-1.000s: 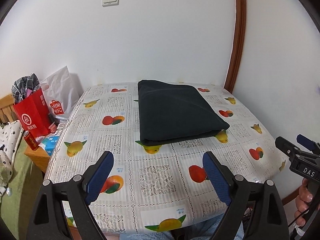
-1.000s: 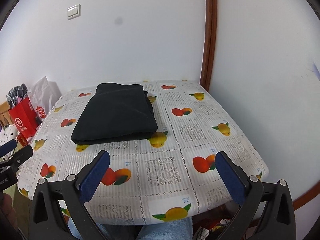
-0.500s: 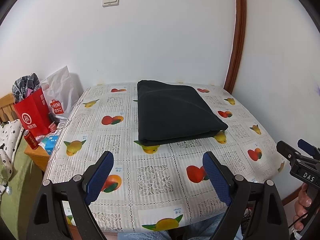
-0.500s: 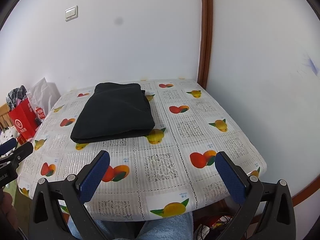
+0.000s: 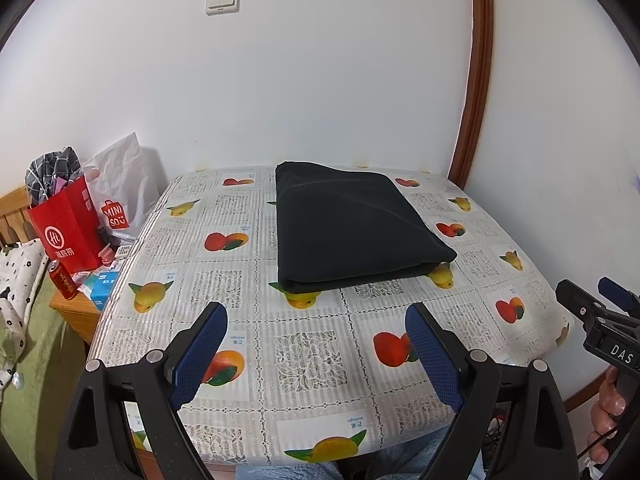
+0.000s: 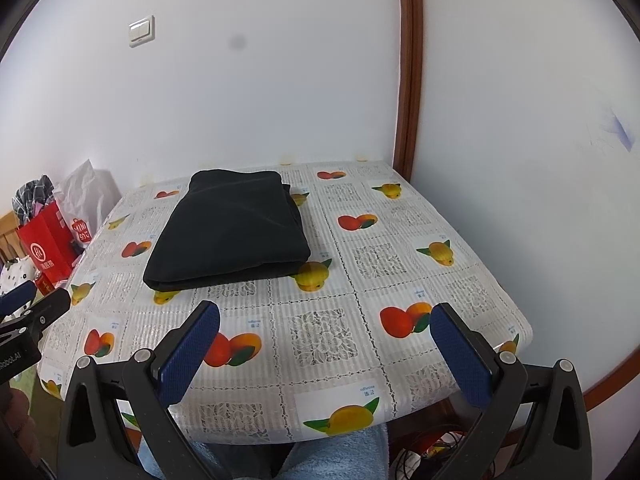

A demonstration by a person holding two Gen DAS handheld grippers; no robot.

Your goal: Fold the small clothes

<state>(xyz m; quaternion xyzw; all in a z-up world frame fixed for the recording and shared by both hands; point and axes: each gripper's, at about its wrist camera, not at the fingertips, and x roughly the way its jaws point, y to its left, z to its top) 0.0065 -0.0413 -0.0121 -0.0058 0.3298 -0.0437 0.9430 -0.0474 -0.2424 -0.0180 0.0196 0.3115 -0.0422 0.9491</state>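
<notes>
A black garment (image 5: 352, 224) lies folded into a thick rectangle on the far middle of the table (image 5: 312, 344), which has a fruit-print cover; it also shows in the right wrist view (image 6: 236, 228). My left gripper (image 5: 316, 344) is open and empty, held back over the table's near edge. My right gripper (image 6: 324, 348) is open and empty, also back at the near edge. Each gripper shows at the edge of the other's view, the right one (image 5: 600, 320) and the left one (image 6: 28, 316).
White walls stand behind and to the right of the table, with a brown door frame (image 5: 476, 80) in the corner. A red paper bag (image 5: 68, 232), a white bag (image 5: 120, 192) and a red can (image 5: 62, 280) sit on a low stand at the left.
Both grippers have drawn back and up a little from the table; the garment looks slightly farther away. It has not moved. Both grippers stay open.
</notes>
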